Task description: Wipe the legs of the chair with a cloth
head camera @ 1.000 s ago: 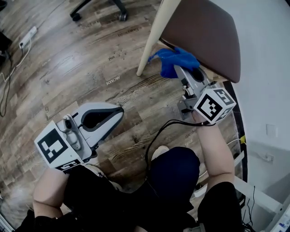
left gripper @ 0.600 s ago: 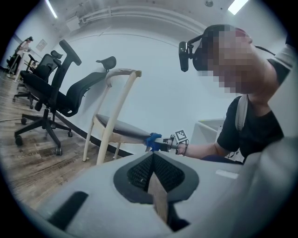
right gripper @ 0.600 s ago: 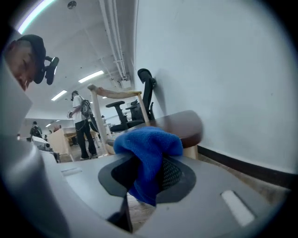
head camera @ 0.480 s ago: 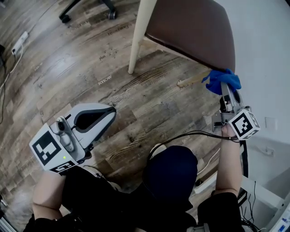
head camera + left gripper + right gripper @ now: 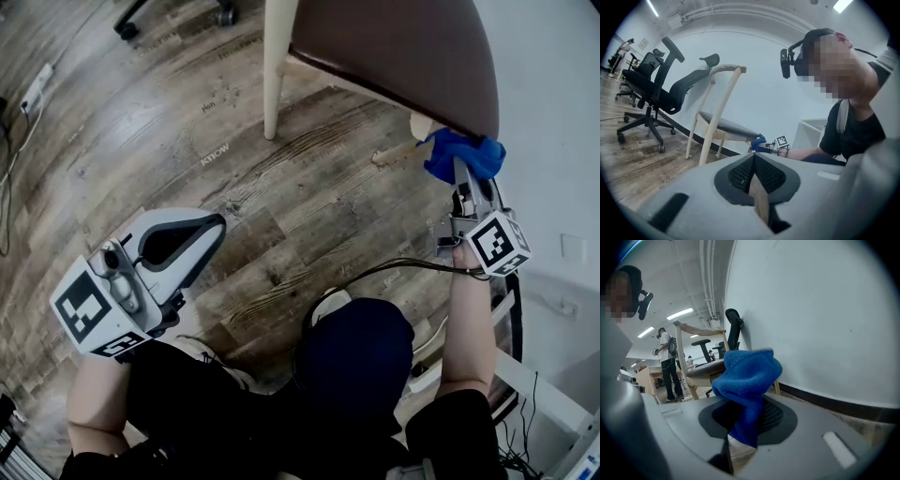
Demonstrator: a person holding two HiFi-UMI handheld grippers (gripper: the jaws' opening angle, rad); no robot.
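The chair (image 5: 394, 56) stands on the wood floor (image 5: 281, 216) beside the wall, its brown seat above my right tool (image 5: 461, 178); that tool's jaws are pinched on the blue cloth (image 5: 457, 153), bunched at the near pale leg (image 5: 398, 156); my left tool (image 5: 211, 234) hangs low, jaws together on nothing; the cloth looks soft, light and floppy, so a thick fold is the place to grip it.

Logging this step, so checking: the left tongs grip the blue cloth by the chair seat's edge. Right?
Not quite: the right tongs grip the blue cloth by the chair seat's edge, as the right gripper view shows.
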